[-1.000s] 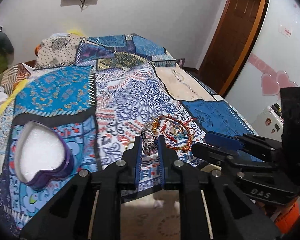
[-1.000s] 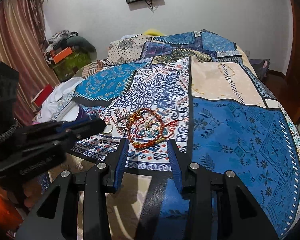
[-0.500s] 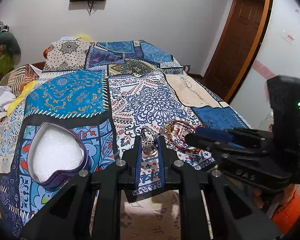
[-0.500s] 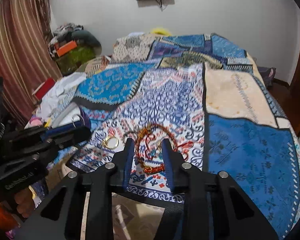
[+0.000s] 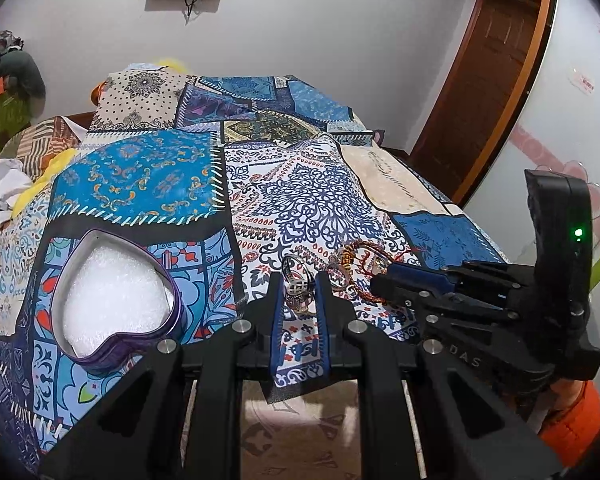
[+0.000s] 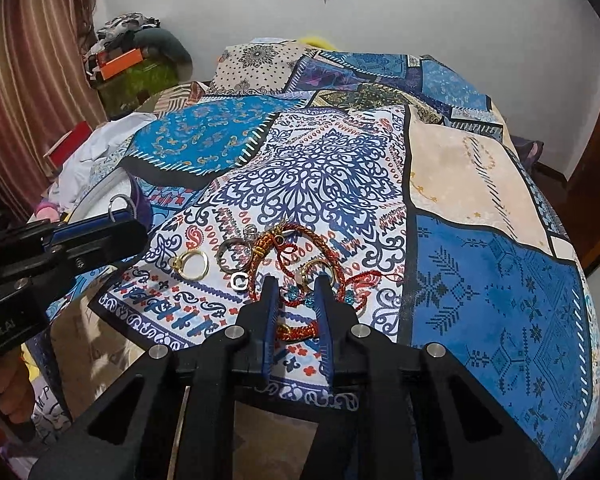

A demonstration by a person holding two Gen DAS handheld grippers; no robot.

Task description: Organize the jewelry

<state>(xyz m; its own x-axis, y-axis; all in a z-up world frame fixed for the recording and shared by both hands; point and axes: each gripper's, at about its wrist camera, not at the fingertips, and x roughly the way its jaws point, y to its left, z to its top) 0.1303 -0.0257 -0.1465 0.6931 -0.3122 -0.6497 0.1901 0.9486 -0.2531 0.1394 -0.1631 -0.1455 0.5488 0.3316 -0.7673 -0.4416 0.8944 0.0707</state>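
My left gripper (image 5: 299, 285) is shut on a silver bracelet (image 5: 297, 284) and holds it above the bedspread; it also shows at the left of the right wrist view (image 6: 118, 222) with the bracelet's loop (image 6: 121, 204) sticking up. A purple heart-shaped tin (image 5: 116, 300) with white padding lies open to its left. My right gripper (image 6: 295, 284) has its jaws narrowed around a gold ring (image 6: 318, 270) in the red cord bracelet pile (image 6: 300, 256). A gold ring (image 6: 191, 264), a dark ring (image 6: 231, 255) and a small silver ring (image 6: 240, 281) lie left of the pile.
The patchwork bedspread (image 6: 340, 160) covers the bed, with its near edge just below the jewelry. Clothes and boxes (image 6: 128, 52) are piled at the far left by a curtain. A wooden door (image 5: 488, 72) stands at the right.
My right gripper moved forward onto the cord pile and narrowed its jaws. My left gripper lifted slightly with the silver bracelet still held; the tin now sits closer in its view.
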